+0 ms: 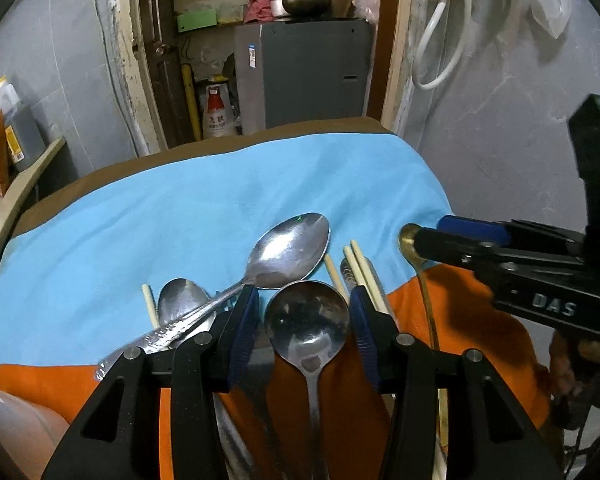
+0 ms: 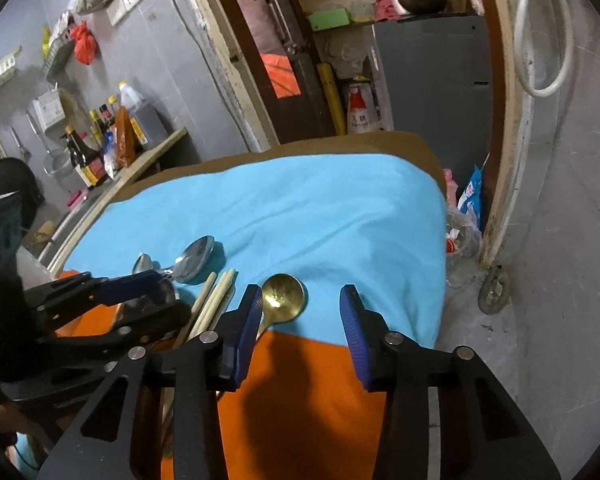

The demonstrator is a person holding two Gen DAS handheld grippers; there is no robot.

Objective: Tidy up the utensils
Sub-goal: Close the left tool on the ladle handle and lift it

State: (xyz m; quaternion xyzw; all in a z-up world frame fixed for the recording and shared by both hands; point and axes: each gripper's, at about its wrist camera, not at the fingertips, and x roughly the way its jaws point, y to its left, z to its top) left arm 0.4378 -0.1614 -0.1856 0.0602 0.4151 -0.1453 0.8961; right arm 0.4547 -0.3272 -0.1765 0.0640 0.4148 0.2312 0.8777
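My left gripper point(image 1: 304, 320) hovers open over the orange cloth point(image 1: 460, 320), its blue pads either side of a round steel spoon's bowl point(image 1: 306, 320); a thin gap shows on the left. A large steel spoon point(image 1: 288, 248), a small steel spoon point(image 1: 180, 300) and pale chopsticks point(image 1: 360, 268) lie on the blue cloth point(image 1: 180, 208). My right gripper point(image 2: 300, 312) stands open, nothing between its pads. A gold spoon point(image 2: 284, 294) lies just ahead, its handle running under the left finger. From the left wrist, the right gripper point(image 1: 432, 236) reaches in over that gold spoon point(image 1: 406, 240).
The cloths cover a brown table point(image 2: 400, 142) whose right edge drops to the floor, where a caster wheel point(image 2: 494, 288) sits. A side counter with bottles point(image 2: 96, 148) runs along the left. A grey fridge point(image 1: 308, 72) stands beyond the far edge.
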